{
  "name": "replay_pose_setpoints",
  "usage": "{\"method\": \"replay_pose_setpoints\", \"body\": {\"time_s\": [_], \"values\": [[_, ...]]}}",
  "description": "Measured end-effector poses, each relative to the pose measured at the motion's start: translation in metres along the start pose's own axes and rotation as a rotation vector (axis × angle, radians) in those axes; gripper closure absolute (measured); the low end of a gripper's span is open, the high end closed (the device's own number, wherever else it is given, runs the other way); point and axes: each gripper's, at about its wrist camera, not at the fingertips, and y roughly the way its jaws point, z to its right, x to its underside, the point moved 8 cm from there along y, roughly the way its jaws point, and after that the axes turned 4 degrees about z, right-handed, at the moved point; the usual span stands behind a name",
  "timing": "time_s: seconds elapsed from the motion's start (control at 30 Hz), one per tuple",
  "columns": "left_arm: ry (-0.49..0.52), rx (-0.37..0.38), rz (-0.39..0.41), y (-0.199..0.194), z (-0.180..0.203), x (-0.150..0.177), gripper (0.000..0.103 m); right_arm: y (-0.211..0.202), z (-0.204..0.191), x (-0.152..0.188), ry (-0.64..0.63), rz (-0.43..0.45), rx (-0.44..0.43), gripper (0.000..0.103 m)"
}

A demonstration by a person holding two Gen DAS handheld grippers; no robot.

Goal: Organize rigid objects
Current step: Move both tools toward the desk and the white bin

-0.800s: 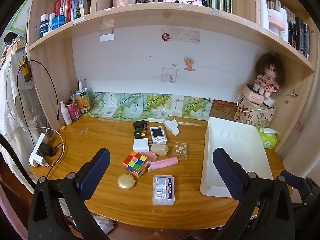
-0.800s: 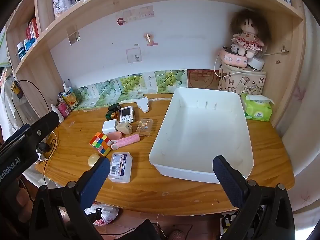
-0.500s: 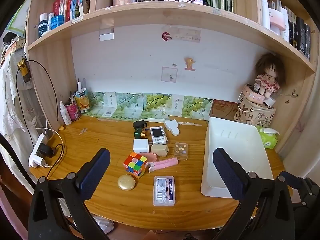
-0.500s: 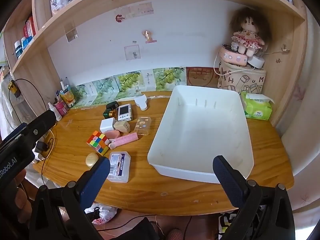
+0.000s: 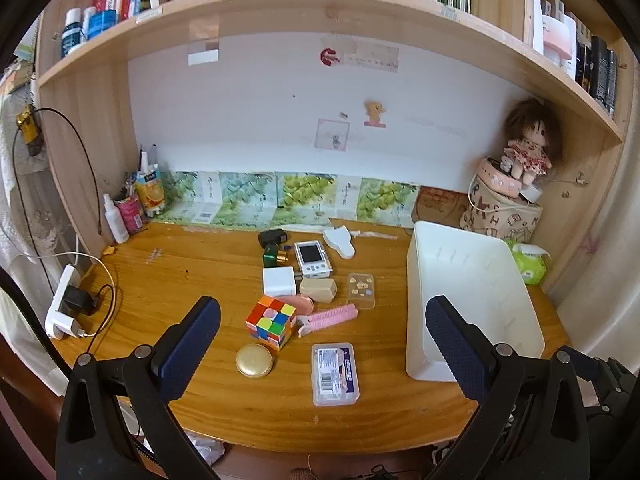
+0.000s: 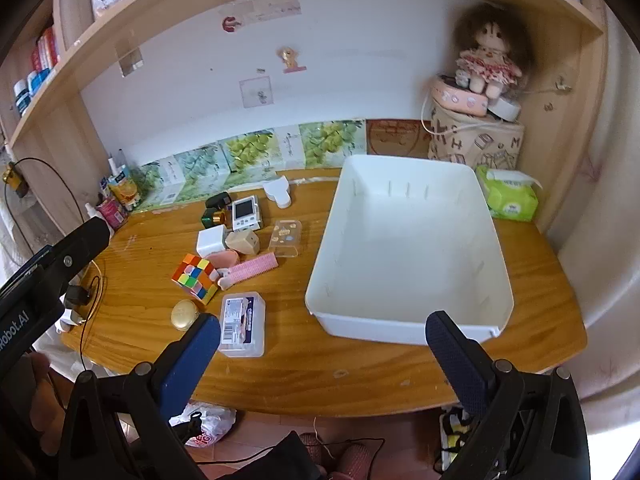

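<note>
both grippers hang wide open and empty over the wooden desk's (image 5: 168, 280) front edge.

the left gripper (image 5: 320, 332) frames a colourful puzzle cube (image 5: 271, 321), round gold tin (image 5: 254, 360), pink comb (image 5: 328, 317) and clear plastic labelled box (image 5: 334, 373) mid-desk; the empty white plastic bin (image 6: 408, 248) sits toward the desk's right edge, ahead of the right gripper (image 6: 322, 338).

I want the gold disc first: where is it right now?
In the left wrist view the gold disc lies near the desk's front edge, just front-left of the cube and left of the clear case.
</note>
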Motion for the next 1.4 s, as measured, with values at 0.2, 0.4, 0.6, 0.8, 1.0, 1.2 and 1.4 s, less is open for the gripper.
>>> {"method": "replay_pose_setpoints", "body": {"time_s": [0.2,0.4,0.6,0.8,1.0,1.2,1.4], "values": [[0.011,0.056,-0.038,0.005,-0.009,0.004,0.001,-0.005,-0.004,0.009,0.038,-0.012,0.057,0.0],[0.03,0.103,-0.066,0.007,-0.012,0.01,0.001,-0.01,-0.006,0.021,0.086,-0.025,0.115,0.0],[0.033,0.121,-0.096,0.008,-0.014,0.017,0.001,-0.015,-0.003,0.03,0.117,-0.043,0.149,0.0],[0.022,0.116,-0.136,0.015,-0.014,0.025,0.001,-0.014,0.002,0.033,0.129,-0.061,0.151,0.0],[-0.01,0.065,-0.184,0.031,-0.016,0.031,0.001,-0.002,0.02,0.029,0.15,-0.08,0.14,0.001],[-0.082,0.031,-0.267,0.066,-0.007,0.03,0.001,0.025,0.055,0.004,0.165,-0.085,0.134,0.009],[-0.159,-0.013,-0.325,0.102,0.012,0.027,0.001,0.054,0.093,-0.032,0.146,-0.085,0.115,0.012]]}}
